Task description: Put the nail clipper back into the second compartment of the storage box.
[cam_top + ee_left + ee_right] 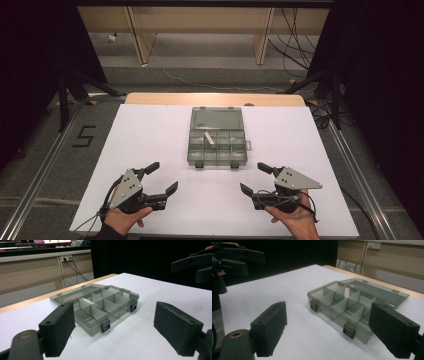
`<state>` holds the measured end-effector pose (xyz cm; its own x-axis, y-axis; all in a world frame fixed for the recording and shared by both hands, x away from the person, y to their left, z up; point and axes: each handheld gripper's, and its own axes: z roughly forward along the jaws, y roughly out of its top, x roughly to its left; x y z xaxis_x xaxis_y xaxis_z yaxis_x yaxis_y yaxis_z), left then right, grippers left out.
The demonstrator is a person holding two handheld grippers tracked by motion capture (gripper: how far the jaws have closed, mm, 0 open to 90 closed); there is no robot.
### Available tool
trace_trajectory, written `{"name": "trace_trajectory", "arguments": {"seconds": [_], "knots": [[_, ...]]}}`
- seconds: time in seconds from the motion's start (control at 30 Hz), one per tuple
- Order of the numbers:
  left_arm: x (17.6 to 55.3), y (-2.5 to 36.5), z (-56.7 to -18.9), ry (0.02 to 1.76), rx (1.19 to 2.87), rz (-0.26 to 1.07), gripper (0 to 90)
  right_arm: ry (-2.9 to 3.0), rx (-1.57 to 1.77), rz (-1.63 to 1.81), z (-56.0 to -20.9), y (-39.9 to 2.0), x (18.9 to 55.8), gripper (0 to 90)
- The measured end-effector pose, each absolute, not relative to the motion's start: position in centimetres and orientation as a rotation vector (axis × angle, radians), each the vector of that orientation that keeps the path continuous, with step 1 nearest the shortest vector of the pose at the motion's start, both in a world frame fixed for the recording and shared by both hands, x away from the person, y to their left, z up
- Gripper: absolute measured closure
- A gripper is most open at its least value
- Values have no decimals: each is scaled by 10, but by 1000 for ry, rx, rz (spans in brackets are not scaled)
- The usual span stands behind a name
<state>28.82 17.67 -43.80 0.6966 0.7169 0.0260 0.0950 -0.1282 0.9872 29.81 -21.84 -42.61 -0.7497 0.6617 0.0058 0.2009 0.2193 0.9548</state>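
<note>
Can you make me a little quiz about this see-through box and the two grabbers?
1. True or false: the box has its lid open.
2. What lies in one compartment? A) small white piece B) red ball C) key
3. Are the jaws of the left gripper and the right gripper open or shut?

Key: 1 true; 2 A; 3 both open, holding nothing, short of the box on the white table.

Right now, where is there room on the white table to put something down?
Wide bare patches lie left and right of the open grey box, out to the white table edges. A narrower strip runs between the box front and the two open tongs, left tongs and right tongs. The middle is crowded by the box.
</note>
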Motion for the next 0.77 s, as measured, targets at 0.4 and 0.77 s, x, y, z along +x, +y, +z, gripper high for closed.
{"name": "trace_trajectory", "arguments": {"seconds": [0.4, 0.77], "knots": [[288, 177, -438, 669, 1634, 609, 166, 2069, 800, 1551, -427, -219, 299, 161], [288, 177, -438, 669, 1634, 610, 166, 2064, 793, 1545, -427, -218, 299, 162]]}}
